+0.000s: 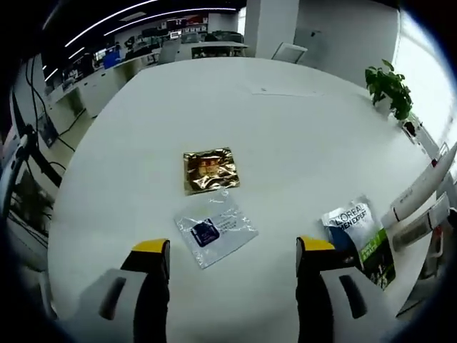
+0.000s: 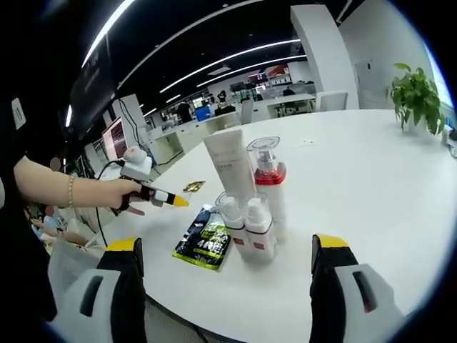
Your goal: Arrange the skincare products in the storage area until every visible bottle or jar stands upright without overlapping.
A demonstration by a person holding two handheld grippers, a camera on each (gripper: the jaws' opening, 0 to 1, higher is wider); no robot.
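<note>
In the left gripper view, the left gripper (image 1: 233, 257) is hovering over the white table (image 1: 300, 143) with its jaws standing wide apart and nothing between them. Just ahead of the jaws, between their tips, a clear sachet (image 1: 215, 229) is lying flat, and a gold sachet (image 1: 210, 170) is lying flat just beyond it, the two touching or nearly so at their edges. Off past the right jaw a L'Oreal pouch (image 1: 359, 239) is lying flat too, near the table edge. A potted plant (image 1: 389, 89) is sitting far ahead to the right. These flat packets are probably sitting apart from the bottles because they cannot stand by themselves.

In the right gripper view, the right gripper (image 2: 227, 268) is also hanging released, jaws spread and empty. Straight ahead of it the bottles are standing upright in a tight cluster: a white tube (image 2: 230, 166), a pump bottle (image 2: 267, 179) with a red band, and two small white bottles (image 2: 250, 227) in front, all touching or nearly so. The pouch is lying flat just left of them. Further left, a hand (image 2: 121, 194) is holding the left gripper out over the table, seemingly lining up for the sachets
</note>
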